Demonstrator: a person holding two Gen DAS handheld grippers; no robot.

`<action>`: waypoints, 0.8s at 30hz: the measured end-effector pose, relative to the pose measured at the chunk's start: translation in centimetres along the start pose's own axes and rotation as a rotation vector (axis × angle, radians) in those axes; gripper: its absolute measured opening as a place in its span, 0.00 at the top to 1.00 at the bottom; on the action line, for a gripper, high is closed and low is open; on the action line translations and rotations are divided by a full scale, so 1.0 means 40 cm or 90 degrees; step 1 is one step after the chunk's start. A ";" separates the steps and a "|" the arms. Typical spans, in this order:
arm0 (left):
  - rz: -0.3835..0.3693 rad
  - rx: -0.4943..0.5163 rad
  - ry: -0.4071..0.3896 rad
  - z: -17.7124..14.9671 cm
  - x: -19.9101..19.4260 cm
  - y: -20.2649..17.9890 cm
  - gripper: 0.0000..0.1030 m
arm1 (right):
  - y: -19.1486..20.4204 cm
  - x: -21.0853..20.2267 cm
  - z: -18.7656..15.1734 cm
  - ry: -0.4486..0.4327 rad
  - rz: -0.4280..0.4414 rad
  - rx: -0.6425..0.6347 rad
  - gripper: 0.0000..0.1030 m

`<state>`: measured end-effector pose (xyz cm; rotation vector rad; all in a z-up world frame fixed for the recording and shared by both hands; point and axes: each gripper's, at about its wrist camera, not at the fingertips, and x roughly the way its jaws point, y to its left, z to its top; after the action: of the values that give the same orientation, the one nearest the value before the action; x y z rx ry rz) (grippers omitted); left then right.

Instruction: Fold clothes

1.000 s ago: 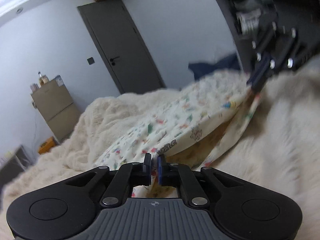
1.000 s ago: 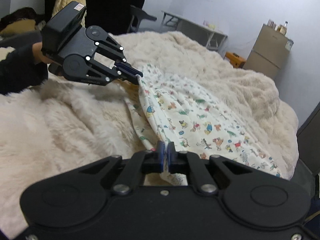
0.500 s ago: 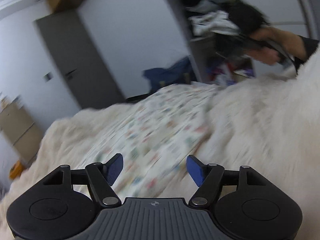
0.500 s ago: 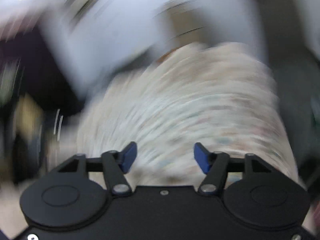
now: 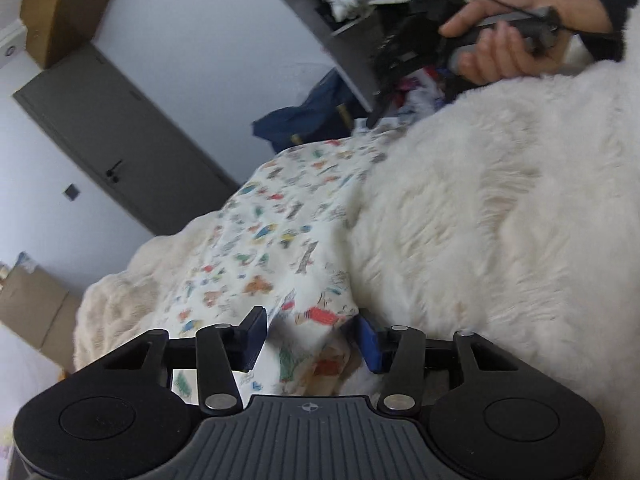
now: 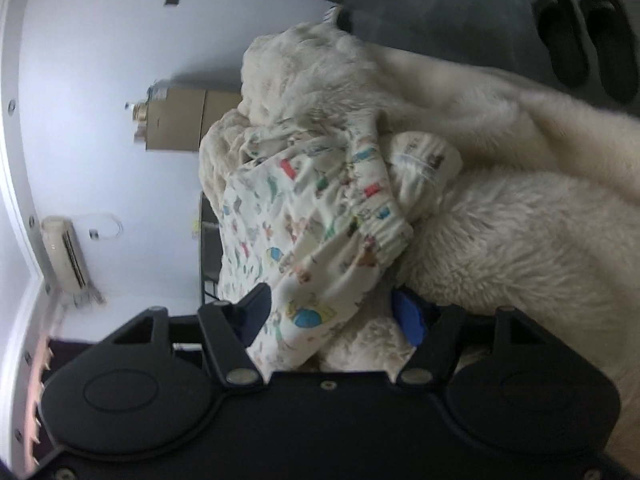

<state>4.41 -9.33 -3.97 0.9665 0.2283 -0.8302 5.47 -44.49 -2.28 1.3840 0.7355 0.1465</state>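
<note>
We take the fluffy cream blanket (image 5: 500, 220) on the bed as our landmark. One printed garment (image 5: 280, 240) lies on top of it, spread along its left part in the left wrist view, with a near corner running in between the pads of our left claw (image 5: 310, 338). That claw stands partly apart and its jaws have just been closing in from wider; the pads do not yet press the cloth, so it holds nothing.

Further right, above the blanket's far edge, a hand (image 5: 516, 36) carries our right claw. In its own view the right claw (image 6: 334, 316) is wide, its jaws barely changed after opening, and the gathered waistband end of the garment (image 6: 320, 216) hangs between the pads without being pinched.

What could go wrong, as we judge it: the left claw may close on blanket pile along with the fabric, since the corner lies flush on the fur, and lifting would then drag the blanket. The right claw could catch only one layer of the bunched waistband, so the fold comes out skewed. Motion blur suggests quick movement, which could ruffle the flat part.

We count one garment, one blanket, two claws, one visible hand.
</note>
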 end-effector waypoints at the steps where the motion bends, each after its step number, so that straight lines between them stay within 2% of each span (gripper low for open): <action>1: 0.016 0.026 0.004 0.003 0.006 -0.021 0.58 | -0.006 0.000 -0.004 -0.006 0.007 0.011 0.35; 4: 0.037 0.072 0.021 0.006 0.024 -0.048 0.57 | -0.030 0.011 0.004 -0.013 0.028 0.058 0.35; 6: 0.051 0.078 0.028 0.003 0.023 -0.056 0.57 | -0.034 0.004 0.002 -0.018 0.033 0.076 0.36; 7: 0.071 0.084 0.029 0.001 0.024 -0.057 0.52 | -0.027 -0.003 -0.004 -0.017 0.036 0.079 0.37; 9: 0.115 0.096 0.029 0.001 0.022 -0.060 0.51 | -0.004 -0.012 -0.012 -0.014 0.048 0.076 0.37; 10: 0.144 0.106 0.026 0.002 0.021 -0.064 0.52 | 0.011 -0.012 -0.015 -0.008 0.058 0.068 0.37; 11: 0.173 0.117 0.025 0.004 0.023 -0.071 0.59 | 0.027 -0.013 -0.018 -0.002 0.066 0.058 0.37; 12: 0.173 0.124 0.027 0.002 0.027 -0.080 0.63 | 0.040 -0.013 -0.023 0.001 0.068 0.049 0.37; 13: 0.173 0.132 0.028 0.001 0.030 -0.089 0.71 | 0.043 -0.008 -0.028 0.005 0.063 0.047 0.37; 16: 0.207 0.141 0.015 0.005 0.036 -0.105 0.78 | 0.032 0.011 -0.039 0.008 0.055 0.061 0.38; 17: 0.226 0.137 0.001 0.007 0.033 -0.100 0.89 | 0.019 0.018 -0.041 0.005 0.054 0.074 0.39; 18: 0.232 0.124 -0.013 0.009 0.024 -0.093 0.92 | 0.006 0.025 -0.042 0.001 0.054 0.087 0.39; 20: 0.231 0.083 -0.045 0.012 -0.002 -0.071 0.93 | -0.005 0.041 -0.036 -0.007 0.057 0.098 0.39; 24: 0.197 -0.025 -0.099 0.019 -0.074 -0.009 0.93 | -0.024 0.080 0.009 -0.084 0.083 0.136 0.44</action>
<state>2.01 -8.49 -2.22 0.8688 -0.0388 -0.6092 7.84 -43.39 -4.38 1.6301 0.5621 0.0790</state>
